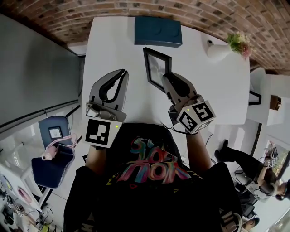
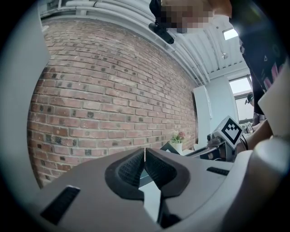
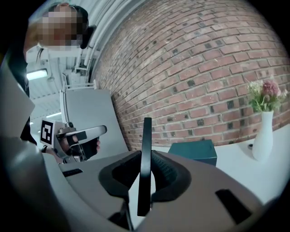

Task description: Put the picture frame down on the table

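Note:
A black picture frame [image 1: 157, 68] is held above the white table [image 1: 113, 50], tilted up on edge. My right gripper [image 1: 166, 80] is shut on its near edge. The right gripper view shows the frame [image 3: 144, 163] edge-on, a thin black bar upright between the two pads. My left gripper [image 1: 121, 75] hovers to the left of the frame, shut with nothing in it; in its own view the two dark pads [image 2: 131, 168] meet at the tips.
A dark teal box [image 1: 158, 31] lies at the table's far edge. A white vase with flowers [image 1: 225, 48] stands at the far right. A brick wall [image 1: 190, 11] runs behind. A blue chair [image 1: 53, 156] stands at the left.

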